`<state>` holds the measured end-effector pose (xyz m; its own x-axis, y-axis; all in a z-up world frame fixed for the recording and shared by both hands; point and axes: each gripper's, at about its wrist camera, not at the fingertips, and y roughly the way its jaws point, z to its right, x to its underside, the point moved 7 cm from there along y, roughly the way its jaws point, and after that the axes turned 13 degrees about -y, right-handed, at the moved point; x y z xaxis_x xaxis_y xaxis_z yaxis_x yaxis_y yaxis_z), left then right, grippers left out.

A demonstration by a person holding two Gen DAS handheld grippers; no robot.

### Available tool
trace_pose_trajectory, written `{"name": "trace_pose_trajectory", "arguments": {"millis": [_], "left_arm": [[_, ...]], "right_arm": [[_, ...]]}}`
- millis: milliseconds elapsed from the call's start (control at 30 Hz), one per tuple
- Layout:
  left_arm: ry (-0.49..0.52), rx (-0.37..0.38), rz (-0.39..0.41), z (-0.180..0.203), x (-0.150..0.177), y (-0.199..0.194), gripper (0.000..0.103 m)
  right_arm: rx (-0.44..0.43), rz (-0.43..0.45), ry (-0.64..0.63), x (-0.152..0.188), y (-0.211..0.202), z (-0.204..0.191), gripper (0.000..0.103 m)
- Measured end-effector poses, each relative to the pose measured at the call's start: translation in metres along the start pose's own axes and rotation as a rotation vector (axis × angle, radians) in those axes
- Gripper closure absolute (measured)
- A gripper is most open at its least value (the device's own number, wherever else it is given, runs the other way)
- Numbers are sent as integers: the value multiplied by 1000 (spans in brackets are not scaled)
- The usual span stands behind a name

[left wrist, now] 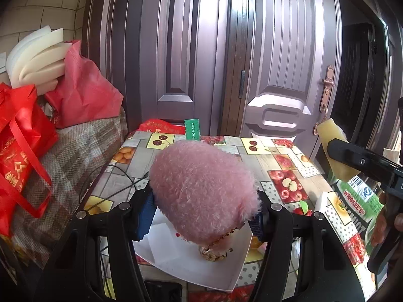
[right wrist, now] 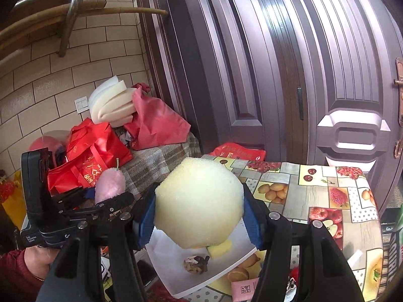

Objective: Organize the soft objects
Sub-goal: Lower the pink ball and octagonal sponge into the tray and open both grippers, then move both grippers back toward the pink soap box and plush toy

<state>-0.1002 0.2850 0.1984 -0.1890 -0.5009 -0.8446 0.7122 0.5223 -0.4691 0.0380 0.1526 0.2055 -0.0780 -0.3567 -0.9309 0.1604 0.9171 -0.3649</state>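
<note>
Left wrist view: left gripper [left wrist: 204, 210] clamps pink plush toy [left wrist: 201, 191]; right gripper [right wrist: 199, 214] clamps foam sponge [right wrist: 199, 201]. Both light, compressible; grip mid-body, above white tray [left wrist: 186, 264].

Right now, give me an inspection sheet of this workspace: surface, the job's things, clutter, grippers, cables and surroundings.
Surface: table under a fruit-print cloth, white tray on it.
Job's things: pink plush toy and pale yellow foam sponge, both held above the tray.
Clutter: small woven trinket and yellow foam piece in the tray; green packet at the table's right edge.
Grippers: left gripper jaws shut on the plush; right gripper jaws shut on the sponge.
Cables: thin black cable over the table's left edge.
Surroundings: brown double door, red bags and white foam sheets on a checked cushion.
</note>
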Motion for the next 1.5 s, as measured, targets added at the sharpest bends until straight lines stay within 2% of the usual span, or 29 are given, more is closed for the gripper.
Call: {"name": "trace_pose_trajectory", "arguments": {"millis": [233, 333, 433, 533, 633, 767, 800, 833, 867, 900, 933, 967, 1067, 1167, 1267, 1367, 1500], "left_arm": [[-34, -37, -85, -20, 22, 42, 41], [-107, -26, -153, -32, 42, 67, 41], [-177, -50, -216, -49, 61, 89, 41], [-188, -90, -231, -61, 69, 101, 41], [-204, -117, -219, -72, 67, 106, 40], [-225, -151, -207, -83, 64, 112, 34], [-230, -159, -197, -86, 64, 112, 28], [-231, -167, -183, -88, 63, 111, 17], [-228, -184, -163, -90, 61, 111, 10], [-223, -201, -143, -93, 58, 110, 0], [-223, -215, -124, -95, 56, 108, 0], [-233, -215, -111, -96, 54, 105, 0], [-274, -190, -75, -97, 49, 97, 0], [-268, -165, -54, -88, 45, 89, 0], [-254, -134, -50, -74, 44, 82, 0], [-228, -106, -63, -56, 49, 75, 0], [-139, -32, -138, -15, 71, 75, 0]], "right_arm": [[-44, -103, 20, 29, 43, -9, 43], [-92, -192, 54, 54, 73, -13, 43], [-121, -287, 73, 84, 99, -18, 43], [-129, -351, 62, 107, 117, -27, 43], [-135, -377, 22, 116, 130, -38, 43], [-107, -378, -47, 116, 141, -46, 40], [-98, -377, -58, 115, 142, -48, 38], [-92, -374, -65, 115, 143, -48, 37], [-88, -371, -72, 114, 141, -48, 29], [-89, -365, -77, 113, 139, -49, 15], [-92, -353, -86, 113, 138, -51, 9], [-88, -344, -99, 112, 134, -52, 0], [-60, -331, -149, 114, 124, -57, 0], [-50, -329, -181, 116, 112, -60, 0], [-5, -292, -197, 111, 94, -52, 0], [71, -229, -148, 103, 66, -19, 0], [247, -140, -8, 95, 9, 65, 0]]}}
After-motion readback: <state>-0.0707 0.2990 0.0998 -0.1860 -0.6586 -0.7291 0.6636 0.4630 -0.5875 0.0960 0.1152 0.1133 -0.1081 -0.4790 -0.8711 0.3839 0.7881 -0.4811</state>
